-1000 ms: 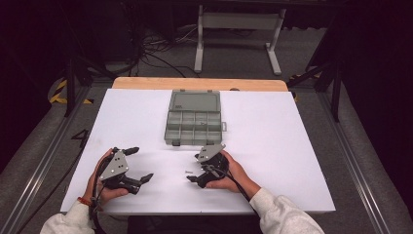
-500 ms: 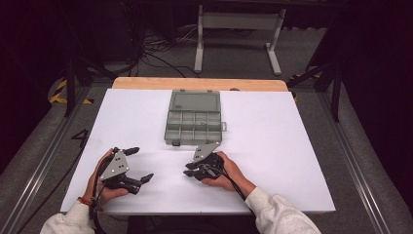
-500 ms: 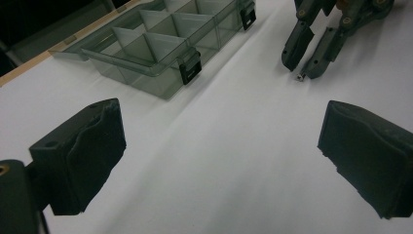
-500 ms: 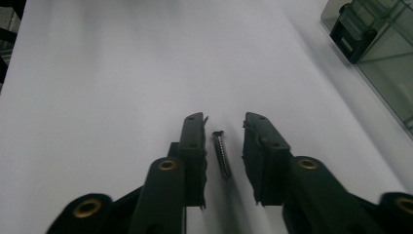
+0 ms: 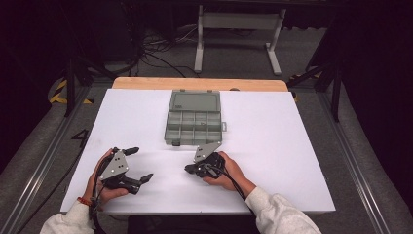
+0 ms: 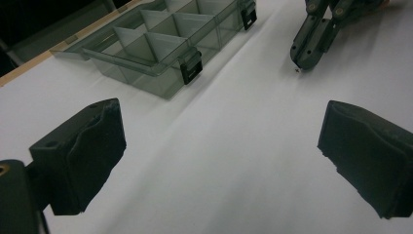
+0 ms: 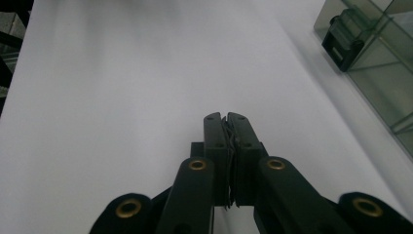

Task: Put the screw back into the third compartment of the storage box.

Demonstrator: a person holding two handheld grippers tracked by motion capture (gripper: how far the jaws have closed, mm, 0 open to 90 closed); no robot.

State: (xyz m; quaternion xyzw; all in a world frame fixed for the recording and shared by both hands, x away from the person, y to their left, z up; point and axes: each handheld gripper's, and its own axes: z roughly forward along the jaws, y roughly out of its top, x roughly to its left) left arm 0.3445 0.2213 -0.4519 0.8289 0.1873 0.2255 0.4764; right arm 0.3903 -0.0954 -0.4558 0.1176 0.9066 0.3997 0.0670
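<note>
Fingers (image 7: 226,122) pressed together, organizer box (image 5: 194,119) just beside

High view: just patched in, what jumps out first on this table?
The grey compartment box lies open at the far middle of the white table, its lid folded back. Nearer the person, the left tongs rest wide open at the left. The right tongs are shut, pointing left just in front of the box; in the left gripper view their tips are at a tiny speck on the table.
</note>
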